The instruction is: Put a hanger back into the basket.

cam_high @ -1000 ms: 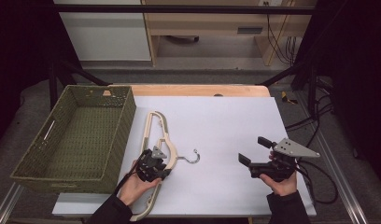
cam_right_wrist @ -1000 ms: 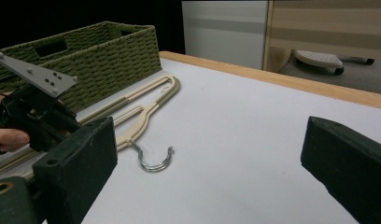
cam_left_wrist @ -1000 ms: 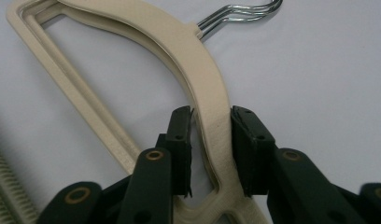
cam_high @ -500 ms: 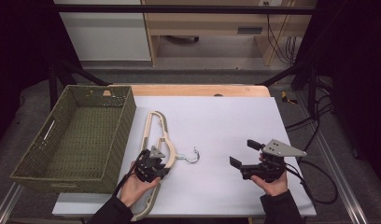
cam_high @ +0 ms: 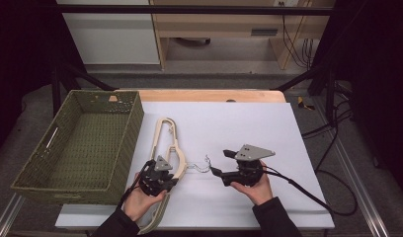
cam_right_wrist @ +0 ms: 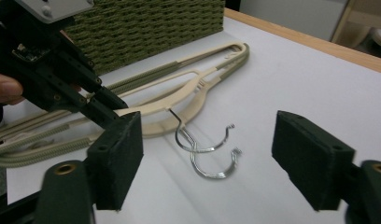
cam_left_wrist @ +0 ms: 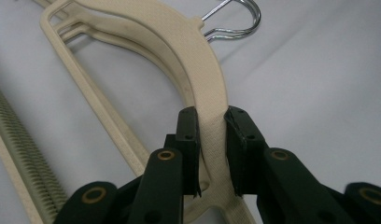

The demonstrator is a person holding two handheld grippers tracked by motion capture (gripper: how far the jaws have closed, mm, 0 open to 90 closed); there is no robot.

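Observation:
Two cream plastic hangers lie stacked on the white table, their wire hooks pointing right. My left gripper is shut on the curved shoulder of the hangers, both pads pressing the plastic just below the hooks. My right gripper points left at the hooks and stands open. Its jaws have just been closing. In the right gripper view the hooks lie on the table ahead of the right gripper, within the gap and untouched. The left gripper shows there at the upper left.
A green woven basket stands at the table's left, close beside the hangers; its wall rises behind them. The white table ends in a wooden strip at the back. A cable trails right from my right gripper.
My right gripper has moved left across the table to the wire hooks, and its jaws stand narrower. The left gripper and the hangers have stayed put.

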